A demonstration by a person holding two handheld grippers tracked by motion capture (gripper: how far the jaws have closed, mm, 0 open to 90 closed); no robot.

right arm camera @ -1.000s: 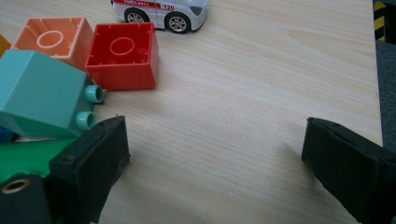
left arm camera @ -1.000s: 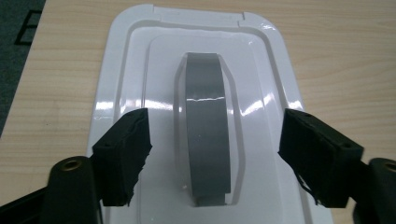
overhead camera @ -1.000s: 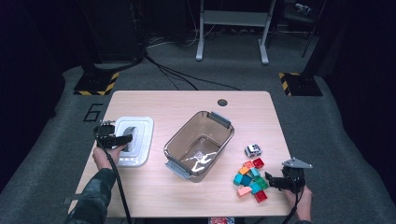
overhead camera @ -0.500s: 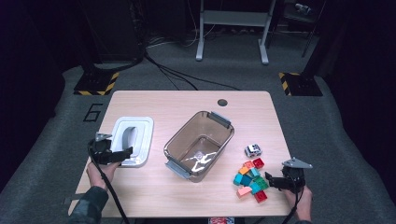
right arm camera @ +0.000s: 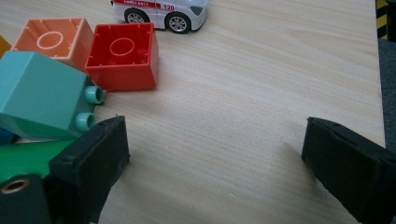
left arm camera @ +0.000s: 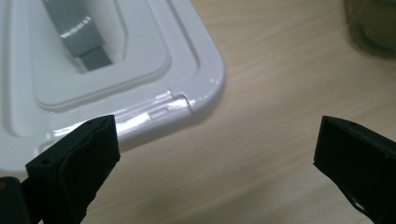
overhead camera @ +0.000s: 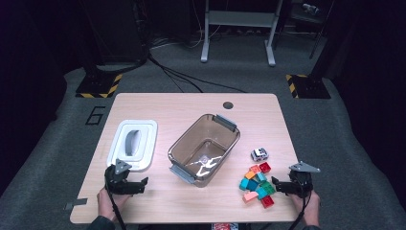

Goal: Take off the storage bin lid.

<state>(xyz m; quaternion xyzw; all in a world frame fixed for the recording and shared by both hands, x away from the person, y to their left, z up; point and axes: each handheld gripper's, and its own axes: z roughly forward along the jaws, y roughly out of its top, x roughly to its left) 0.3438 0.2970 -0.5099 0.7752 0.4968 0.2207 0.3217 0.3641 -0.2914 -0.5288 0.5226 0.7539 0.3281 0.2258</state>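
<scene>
Since the earlier frame the left gripper (overhead camera: 141, 182) has come off the white lid (overhead camera: 135, 143) and drawn back toward the person's edge of the counter (overhead camera: 191, 103), and its jaws have just been opening; now they stand wide with nothing between them, only bare wood and the lid's near corner (left arm camera: 201, 88) just ahead. That lid lies flat, handle up, to the left of the clear bin (overhead camera: 203, 148), which sits uncovered at the middle (presumably so things can go in). The right gripper (overhead camera: 276, 185) has kept its place to the right of the bin, jaws spread and empty, resting just beside the pile of coloured blocks (overhead camera: 256, 184). A red block (right arm camera: 121, 56) and a teal one (right arm camera: 42, 95) lie close before it, the toy car (overhead camera: 259, 154) a little beyond, between pile and bin. My guess is that the lid is parked clear so the blocks can be loaded next.
</scene>
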